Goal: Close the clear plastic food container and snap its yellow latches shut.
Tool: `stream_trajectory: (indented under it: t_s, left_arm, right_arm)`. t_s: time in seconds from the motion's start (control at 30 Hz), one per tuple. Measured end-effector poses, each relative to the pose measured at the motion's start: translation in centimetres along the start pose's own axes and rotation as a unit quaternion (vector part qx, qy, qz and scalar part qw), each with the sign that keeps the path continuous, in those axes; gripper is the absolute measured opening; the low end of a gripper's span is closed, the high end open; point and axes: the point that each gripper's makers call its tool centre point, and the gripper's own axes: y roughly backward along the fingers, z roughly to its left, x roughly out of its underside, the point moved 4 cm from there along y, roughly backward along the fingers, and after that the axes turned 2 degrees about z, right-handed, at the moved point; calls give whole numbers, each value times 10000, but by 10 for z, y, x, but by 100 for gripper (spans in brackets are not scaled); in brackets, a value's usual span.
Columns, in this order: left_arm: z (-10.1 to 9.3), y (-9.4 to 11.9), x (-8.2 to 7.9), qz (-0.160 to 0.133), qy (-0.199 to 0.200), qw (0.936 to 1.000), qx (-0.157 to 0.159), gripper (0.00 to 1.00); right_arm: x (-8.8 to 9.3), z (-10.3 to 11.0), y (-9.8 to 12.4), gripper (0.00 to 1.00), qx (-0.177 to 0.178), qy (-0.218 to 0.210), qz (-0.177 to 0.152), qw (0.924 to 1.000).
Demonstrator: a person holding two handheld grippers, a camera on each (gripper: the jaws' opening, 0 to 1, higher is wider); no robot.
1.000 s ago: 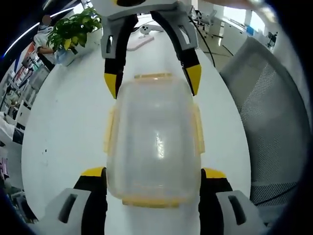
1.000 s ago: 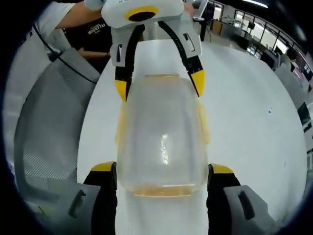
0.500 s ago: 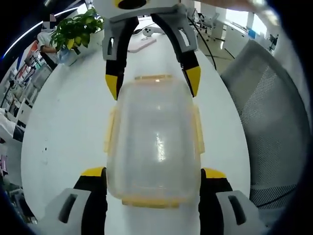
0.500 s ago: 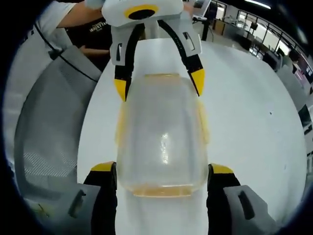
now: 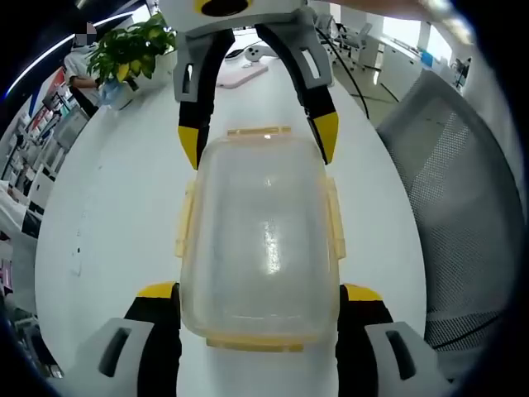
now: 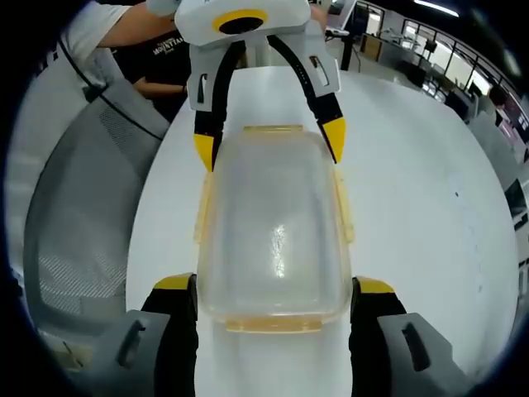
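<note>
While sitting on the white desk (image 5: 107, 207), lid looks already down on the clear box (image 5: 260, 240). Yellow latches (image 5: 335, 219) maybe not snapped yet. Left tool (image 5: 258, 294) and right tool (image 6: 273, 285) both spread wide beside box ends, pinching nothing.

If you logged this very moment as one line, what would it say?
container lid on, on white table | left gripper open, straddling it | right gripper open, straddling opposite end

The clear plastic container (image 5: 260, 240) is showing a cloudy, glossy lid with matt yellow latches (image 5: 335, 222), sitting on a smooth white table (image 5: 116, 198) that is gleaming faintly, while beside the table a grey mesh chair back (image 5: 463, 215) is looking woven and dull.
</note>
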Motion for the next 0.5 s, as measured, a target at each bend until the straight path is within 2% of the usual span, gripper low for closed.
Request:
stream_trajectory:
  t_s: [0.5]
  left_arm:
    - [29,-1,7,-11,74,10000,-31,75]
  right_arm:
    - [-7,-31,-2,72,-45,70,-35,10000]
